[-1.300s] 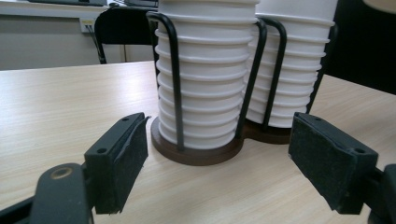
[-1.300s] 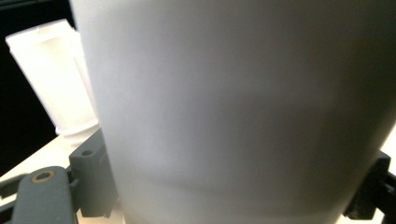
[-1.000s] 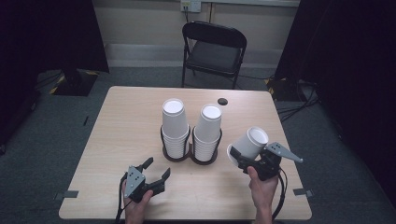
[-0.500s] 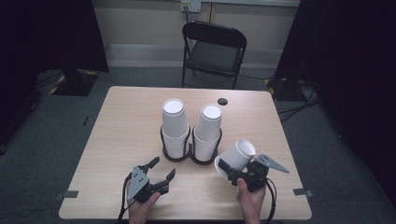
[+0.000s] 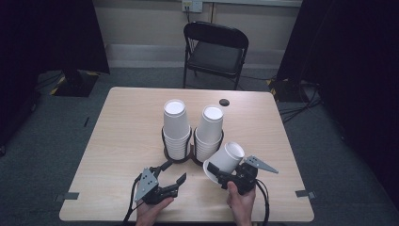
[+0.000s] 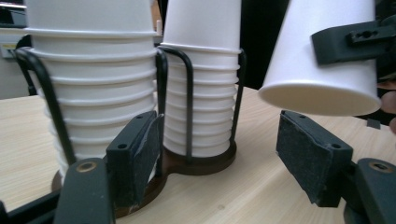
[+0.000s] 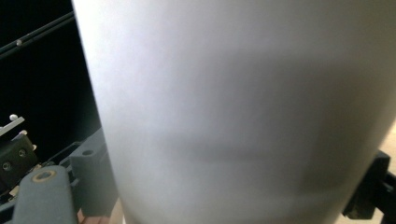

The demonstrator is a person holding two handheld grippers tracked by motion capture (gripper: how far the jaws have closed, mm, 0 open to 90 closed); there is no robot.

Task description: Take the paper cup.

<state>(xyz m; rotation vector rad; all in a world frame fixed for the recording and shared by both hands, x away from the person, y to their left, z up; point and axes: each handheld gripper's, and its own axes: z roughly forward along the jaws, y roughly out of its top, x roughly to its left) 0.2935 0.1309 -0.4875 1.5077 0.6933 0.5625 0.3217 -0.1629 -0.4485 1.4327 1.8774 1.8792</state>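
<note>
On the wooden table (image 5: pixel 117 141), my right gripper (image 5: pixel 225 170) clamps a tilted white cup (image 5: pixel 227 157) at 5 o'clock of the cup holder (image 5: pixel 176 157); my left gripper (image 5: pixel 171 175), jaws just narrowing, stands wide and empty.

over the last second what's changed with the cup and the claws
The right claw, shut on the white cup, carried it down and left toward the left claw, whose jaws have just been closing with nothing between them. The two cup stacks in their holder stayed put.

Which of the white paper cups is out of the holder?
The single cup clamped tilted in the right gripper, beside the right stack; every other cup sits nested upside down in the holder.
</note>
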